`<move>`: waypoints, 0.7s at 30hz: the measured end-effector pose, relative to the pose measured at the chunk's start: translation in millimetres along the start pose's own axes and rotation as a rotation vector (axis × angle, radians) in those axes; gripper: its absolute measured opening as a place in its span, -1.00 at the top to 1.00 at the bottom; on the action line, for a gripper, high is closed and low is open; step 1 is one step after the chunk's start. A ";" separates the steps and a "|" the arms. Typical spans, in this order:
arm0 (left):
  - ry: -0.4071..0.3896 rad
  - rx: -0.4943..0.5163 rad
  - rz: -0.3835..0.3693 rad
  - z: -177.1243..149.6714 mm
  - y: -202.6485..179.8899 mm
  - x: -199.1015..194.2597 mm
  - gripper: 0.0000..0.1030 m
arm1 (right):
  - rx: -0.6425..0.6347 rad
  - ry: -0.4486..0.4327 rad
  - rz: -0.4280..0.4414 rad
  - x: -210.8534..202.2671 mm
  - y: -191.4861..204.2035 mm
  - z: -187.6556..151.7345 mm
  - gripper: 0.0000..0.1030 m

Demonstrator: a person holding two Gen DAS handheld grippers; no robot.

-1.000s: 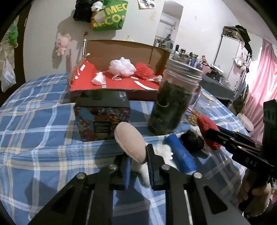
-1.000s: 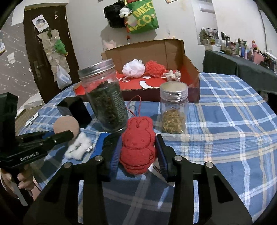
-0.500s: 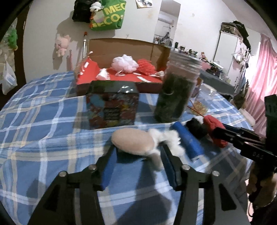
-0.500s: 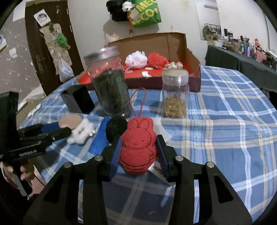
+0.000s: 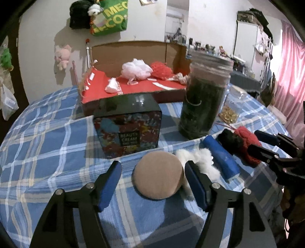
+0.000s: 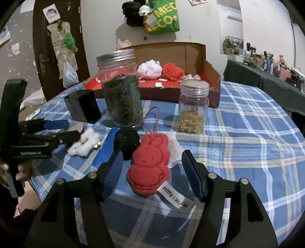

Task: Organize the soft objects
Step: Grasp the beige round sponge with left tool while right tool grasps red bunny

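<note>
While a blue plaid tablecloth point(image 5: 47, 137) covers the whole table, a pale wall behind it carries a green shopping bag point(image 5: 110, 18), and a pink curtain point(image 5: 289, 63) hangs at the edge of the left wrist view. Toward the back of the table stands an open cardboard box point(image 6: 171, 55) with a red floor, holding a white mesh pouf point(image 6: 149, 69) and a red one point(image 6: 173, 71). Nearer stand a tall jar of dark leaves point(image 6: 122, 95), a small jar point(image 6: 193, 109) and a patterned tin point(image 5: 127, 126). The left gripper point(image 5: 153, 176) is opening, its blue pads spread; the round tan puff point(image 5: 158, 175) lies flat on the cloth between them, beside a white fluffy tuft point(image 5: 200, 162). The right gripper point(image 6: 152, 171) is opening too, and the red bunny plush point(image 6: 150, 164) lies on the cloth between its pads, seemingly clear of both.
</note>
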State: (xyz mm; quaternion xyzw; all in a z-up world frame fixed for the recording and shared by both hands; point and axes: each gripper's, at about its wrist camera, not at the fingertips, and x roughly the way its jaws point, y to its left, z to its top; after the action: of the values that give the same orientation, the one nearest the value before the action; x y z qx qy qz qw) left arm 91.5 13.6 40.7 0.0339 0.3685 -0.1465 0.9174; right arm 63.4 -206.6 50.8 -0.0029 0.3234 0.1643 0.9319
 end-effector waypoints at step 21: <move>-0.071 0.015 -0.138 10.2 -37.7 -21.4 0.08 | 0.011 -0.083 0.053 -10.9 4.3 11.5 0.30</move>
State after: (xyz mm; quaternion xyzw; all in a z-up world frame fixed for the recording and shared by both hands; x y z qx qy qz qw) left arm 72.5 -18.9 64.6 0.0103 0.3361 -0.2133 0.9173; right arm 60.9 -204.6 66.9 0.0176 0.2854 0.1871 0.9398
